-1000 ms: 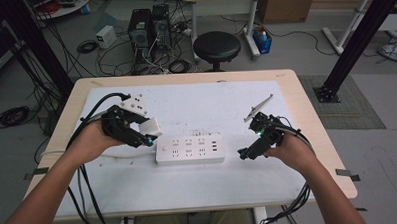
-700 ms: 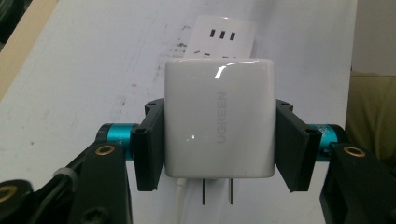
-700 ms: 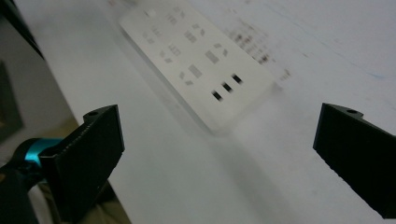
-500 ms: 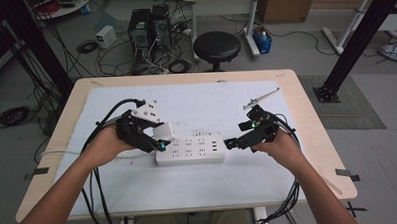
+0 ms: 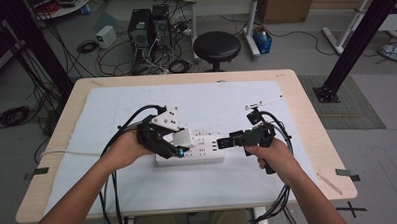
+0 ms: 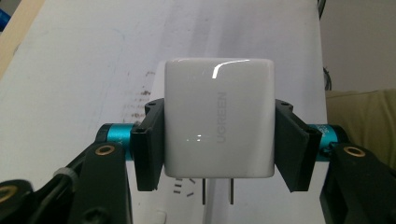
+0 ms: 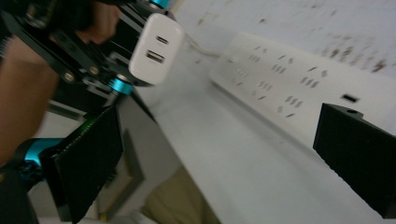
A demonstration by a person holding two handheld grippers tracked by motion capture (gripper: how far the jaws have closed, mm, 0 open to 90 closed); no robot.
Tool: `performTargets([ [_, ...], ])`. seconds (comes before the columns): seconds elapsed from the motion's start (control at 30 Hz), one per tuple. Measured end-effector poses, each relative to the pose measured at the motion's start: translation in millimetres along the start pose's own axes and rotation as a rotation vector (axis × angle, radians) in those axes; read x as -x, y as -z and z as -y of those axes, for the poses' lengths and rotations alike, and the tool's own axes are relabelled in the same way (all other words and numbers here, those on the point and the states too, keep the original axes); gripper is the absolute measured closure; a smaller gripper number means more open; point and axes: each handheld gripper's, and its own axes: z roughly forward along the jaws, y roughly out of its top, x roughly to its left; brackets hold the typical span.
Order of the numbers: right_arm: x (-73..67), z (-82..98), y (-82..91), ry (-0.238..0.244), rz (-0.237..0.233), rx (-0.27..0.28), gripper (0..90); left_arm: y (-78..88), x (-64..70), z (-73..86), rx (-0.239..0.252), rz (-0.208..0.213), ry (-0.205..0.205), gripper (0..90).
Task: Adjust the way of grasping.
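The left gripper point(image 5: 175, 145) pinches a white charger point(image 6: 219, 116) by its two flat sides, pads pressed squarely against the smooth plastic, with the two metal prongs pointing down toward the power strip point(image 5: 198, 151) just under it. Taking the power strip as the landmark, the charger hangs over its left end, close above the sockets but not yet seated as far as the pictures tell. The charger looks light, hard and glossy, so it could slip or twist between the pads if pushed off-axis; the broad side faces are the sensible place to hold it, leaving the prongs free. The prongs are thin and would probably bend if they meet the strip's face instead of the slots. The right gripper point(image 5: 231, 141) sits at the strip's right end with its jaws spread and nothing between them, seemingly placed to steady the strip. The strip itself is long, stiff and likely to slide on the white mat point(image 5: 298, 153). Beyond the strip, the mat lies open up to the table's point(image 5: 306, 93) far edge, with only a thin rod point(image 5: 263, 102) lying there to the right.
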Motion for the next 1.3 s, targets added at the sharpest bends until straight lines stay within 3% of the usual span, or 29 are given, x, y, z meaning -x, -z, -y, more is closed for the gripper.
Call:
performTargets([
  [0.13,-0.3,3.3,-3.9,-0.057,-0.066,0.012,1.1,-6.1,3.3,-8.0,0.01,0.012,-0.023,42.5],
  [0.23,-1.3,4.0,-5.8,-0.081,-0.088,0.017,1.1,-11.9,6.2,-14.1,0.012,0.015,-0.044,42.5],
  [0.6,0.6,1.2,-15.3,-0.155,-0.075,0.004,4.1,-31.2,15.4,-30.2,0.018,0.013,-0.11,42.5],
  [0.8,2.4,-0.1,-25.6,-0.18,-0.106,-0.006,6.9,-37.9,19.6,-33.1,0.027,0.015,-0.122,42.5],
  [0.83,4.2,-0.3,-28.6,-0.202,-0.128,-0.007,14.5,-39.2,21.0,-33.6,0.03,0.01,-0.121,42.4],
  [0.93,6.3,-0.4,-31.7,-0.223,-0.148,-0.015,16.6,-39.5,20.8,-33.8,0.031,0.01,-0.124,42.4],
  [1.17,9.5,1.8,-34.6,-0.245,-0.182,-0.002,33.2,-41.2,20.7,-33.5,0.019,0.005,-0.139,42.4],
  [1.3,13.2,3.2,-35.5,-0.289,-0.212,0.008,42.1,-42.9,21.7,-33.8,0.008,-0.006,-0.158,42.4],
])
